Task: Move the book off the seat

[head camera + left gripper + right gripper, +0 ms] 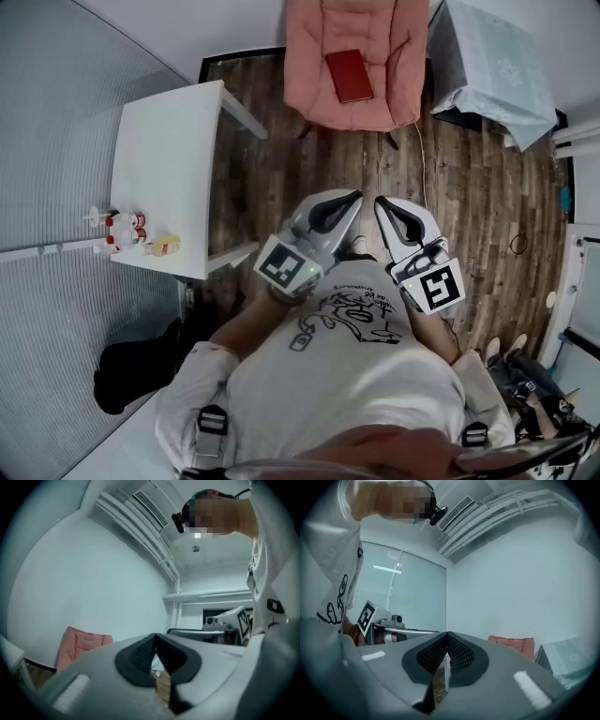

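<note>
Left gripper [348, 200] and right gripper [383, 204] shut and empty; book [349, 75] far off on the seat [314, 56].
Close to my chest both tongs point level, jaws pressed together on nothing. Across the wood floor [309, 159] the red book lies flat on the pink cushion. It looks stiff, light, maybe slick; I would pinch its near edge, where the soft cushion should give under a jaw.

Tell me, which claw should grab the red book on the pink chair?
Left, but just. The left claw and right claw are both shut, empty and far from the book; the left one's tip lines up with it slightly better.
</note>
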A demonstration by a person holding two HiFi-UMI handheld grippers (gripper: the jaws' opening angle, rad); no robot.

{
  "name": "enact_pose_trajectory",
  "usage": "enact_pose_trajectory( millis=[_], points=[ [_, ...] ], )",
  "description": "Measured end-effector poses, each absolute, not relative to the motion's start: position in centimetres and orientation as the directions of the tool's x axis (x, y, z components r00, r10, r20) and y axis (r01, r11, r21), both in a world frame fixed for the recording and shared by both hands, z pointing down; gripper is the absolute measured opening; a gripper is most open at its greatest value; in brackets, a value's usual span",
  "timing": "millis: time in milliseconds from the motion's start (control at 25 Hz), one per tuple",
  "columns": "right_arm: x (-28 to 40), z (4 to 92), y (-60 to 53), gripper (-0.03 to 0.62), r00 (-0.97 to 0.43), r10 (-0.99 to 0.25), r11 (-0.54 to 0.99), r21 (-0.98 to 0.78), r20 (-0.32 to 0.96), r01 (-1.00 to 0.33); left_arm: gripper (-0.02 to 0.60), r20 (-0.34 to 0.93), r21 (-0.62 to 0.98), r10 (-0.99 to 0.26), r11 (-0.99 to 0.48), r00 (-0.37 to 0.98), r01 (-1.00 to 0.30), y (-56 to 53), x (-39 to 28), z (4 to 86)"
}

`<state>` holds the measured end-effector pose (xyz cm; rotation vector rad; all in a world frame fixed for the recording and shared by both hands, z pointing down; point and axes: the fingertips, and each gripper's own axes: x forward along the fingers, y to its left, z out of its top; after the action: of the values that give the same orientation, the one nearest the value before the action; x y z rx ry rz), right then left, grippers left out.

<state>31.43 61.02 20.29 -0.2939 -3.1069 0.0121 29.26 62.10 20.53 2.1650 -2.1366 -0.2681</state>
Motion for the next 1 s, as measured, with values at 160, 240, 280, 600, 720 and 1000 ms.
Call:
enact_pose_trajectory(
  millis=[160, 240, 280, 600, 720, 1000],
  points=[
    [32.0, 19.8, 60.5, 0.006, -0.985, 0.173, 0.985, -0.029, 0.004, 0.173, 0.002, -0.056, 0.193, -0.998, -0.018, 0.007, -0.981, 61.8, 30.1, 20.7],
    [32.5, 20.0, 60.0, 0.006, -0.984, 0.179, 0.984, -0.026, 0.006, 0.179, 0.002, -0.052, 0.193, -0.999, -0.016, 0.006, -0.981, 61.3, 30.6, 20.7],
    [32.8, 20.1, 59.8, 0.006, -0.983, 0.184, 0.983, -0.023, 0.009, 0.183, 0.002, -0.051, 0.192, -0.999, -0.014, 0.005, -0.981, 61.1, 30.9, 20.8],
    [35.1, 20.6, 58.2, 0.006, -0.978, 0.209, 0.978, -0.019, 0.026, 0.208, 0.002, -0.051, 0.192, -0.999, -0.005, -0.005, -0.981, 59.2, 33.2, 20.9],
    [35.9, 20.9, 57.8, 0.006, -0.976, 0.217, 0.976, -0.015, 0.028, 0.217, 0.002, -0.055, 0.196, -0.998, 0.0, -0.011, -0.981, 59.0, 34.0, 21.1],
    [37.2, 21.3, 56.8, 0.006, -0.977, 0.213, 0.976, -0.039, 0.024, 0.212, 0.002, -0.043, 0.204, -0.999, 0.011, -0.02, -0.979, 57.9, 35.1, 21.7]
  ],
)
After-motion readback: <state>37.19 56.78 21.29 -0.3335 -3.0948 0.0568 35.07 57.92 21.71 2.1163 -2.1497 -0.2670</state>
